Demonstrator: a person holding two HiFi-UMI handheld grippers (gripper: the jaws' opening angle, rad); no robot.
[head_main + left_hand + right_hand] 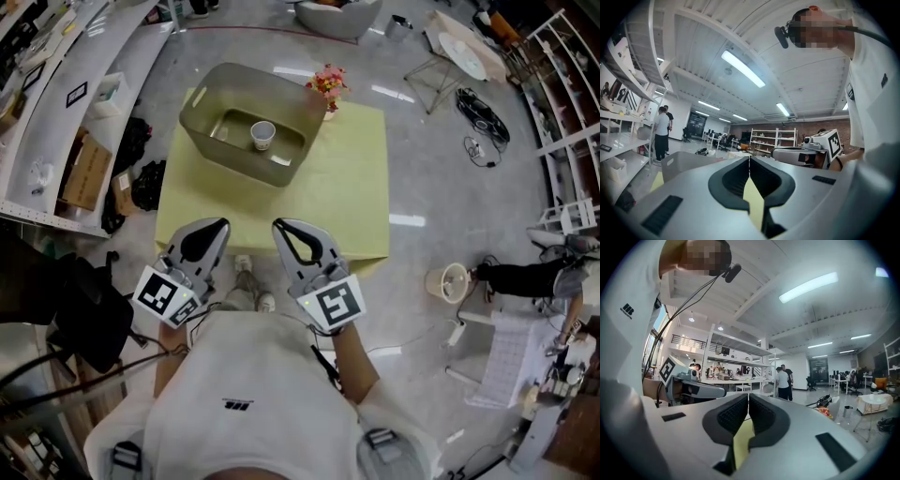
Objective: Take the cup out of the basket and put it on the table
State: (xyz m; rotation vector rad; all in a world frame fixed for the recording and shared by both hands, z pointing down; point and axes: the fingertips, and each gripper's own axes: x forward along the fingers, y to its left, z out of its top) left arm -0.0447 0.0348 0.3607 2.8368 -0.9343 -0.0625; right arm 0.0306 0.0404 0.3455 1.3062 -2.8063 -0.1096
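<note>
Cup in basket, not picked yet.
Cup (262, 135) stands upright mid-basket (202, 127), mouth up, long axis vertical. It looks light and thin-walled, probably crushable, so pinch one wall at the rim, gently. Left gripper (220, 224) and right gripper (279, 226) sit near side of basket, jaws together, empty.

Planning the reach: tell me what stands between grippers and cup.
Only the basket, its near wall; the cup stands inside. The table between it and the left gripper and right gripper shows nothing else.
</note>
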